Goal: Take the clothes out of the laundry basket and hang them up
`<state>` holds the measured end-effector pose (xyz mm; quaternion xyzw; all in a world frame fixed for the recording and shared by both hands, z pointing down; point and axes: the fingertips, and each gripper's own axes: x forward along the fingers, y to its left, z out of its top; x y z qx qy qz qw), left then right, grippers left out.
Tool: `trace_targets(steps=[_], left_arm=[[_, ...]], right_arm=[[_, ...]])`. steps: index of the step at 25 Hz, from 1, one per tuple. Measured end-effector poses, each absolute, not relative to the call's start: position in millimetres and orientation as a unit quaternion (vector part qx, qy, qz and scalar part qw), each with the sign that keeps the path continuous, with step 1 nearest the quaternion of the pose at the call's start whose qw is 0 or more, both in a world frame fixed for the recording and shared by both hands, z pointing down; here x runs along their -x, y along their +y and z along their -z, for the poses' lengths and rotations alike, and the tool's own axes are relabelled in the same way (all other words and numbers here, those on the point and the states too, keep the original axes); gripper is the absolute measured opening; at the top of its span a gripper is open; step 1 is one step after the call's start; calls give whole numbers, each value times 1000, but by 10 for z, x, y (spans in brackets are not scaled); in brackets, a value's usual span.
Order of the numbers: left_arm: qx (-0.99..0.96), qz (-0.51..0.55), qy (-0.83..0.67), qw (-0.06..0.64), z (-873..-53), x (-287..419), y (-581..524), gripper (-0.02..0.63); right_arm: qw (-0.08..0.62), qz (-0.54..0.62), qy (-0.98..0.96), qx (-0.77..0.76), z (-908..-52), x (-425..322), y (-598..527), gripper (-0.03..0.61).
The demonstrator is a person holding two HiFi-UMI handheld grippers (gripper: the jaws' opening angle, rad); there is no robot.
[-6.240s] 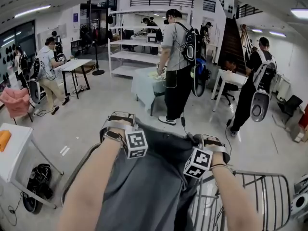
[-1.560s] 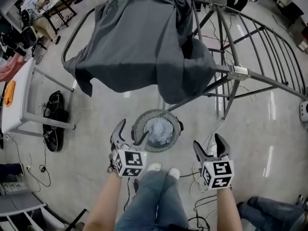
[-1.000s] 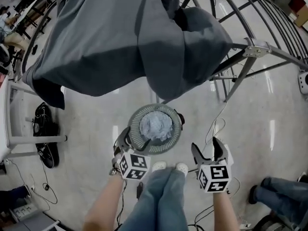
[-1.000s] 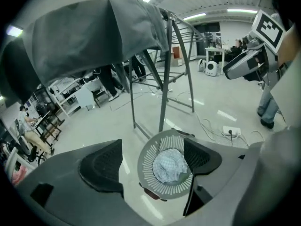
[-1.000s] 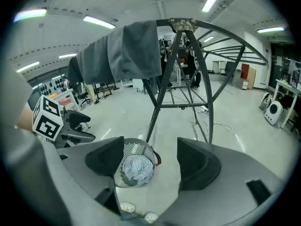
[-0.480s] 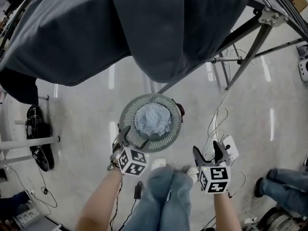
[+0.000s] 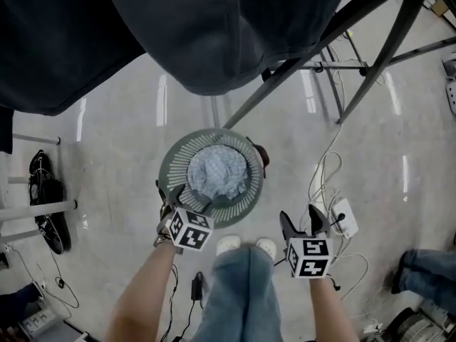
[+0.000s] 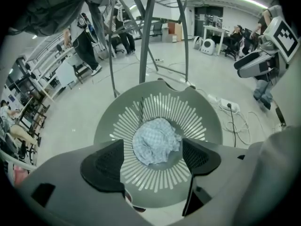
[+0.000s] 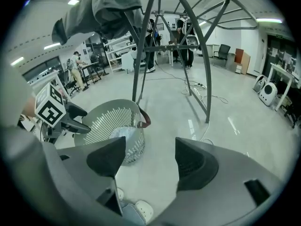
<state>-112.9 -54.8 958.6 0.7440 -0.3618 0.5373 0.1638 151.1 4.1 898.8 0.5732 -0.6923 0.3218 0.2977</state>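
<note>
A round grey slotted laundry basket [image 7: 171,169] stands on the floor with a crumpled light blue checked cloth [image 7: 217,171] inside. My left gripper [image 7: 184,197] hovers open over the basket's near rim. In the left gripper view the cloth [image 8: 155,140] lies below and between the two pads, untouched by them. The jaws have just closed a little. My right gripper [image 7: 301,223] is open and empty over bare floor, to the right of the basket [image 9: 117,121]. A dark grey garment [image 7: 178,27] hangs over the drying rack overhead.
The rack's metal legs [image 7: 306,70] slant down behind the basket. A power strip with white cables [image 7: 342,216] lies on the floor by the right gripper. My own legs and white shoes [image 7: 246,246] are just in front of the basket. Another person's legs [image 7: 427,269] are at the far right.
Both grippers have sunk toward the floor, the left one reaching the basket's rim. The view has dropped too, so the hung grey garment now fills the top of the head view.
</note>
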Motion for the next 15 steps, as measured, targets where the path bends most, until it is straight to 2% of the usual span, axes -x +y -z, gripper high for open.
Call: trace_targets(steps=[15], left_arm=[[-685, -645, -221, 257, -11234, 861, -487, 374]], right_arm=[[304, -330, -678, -583, -10209, -1817, -134, 304]])
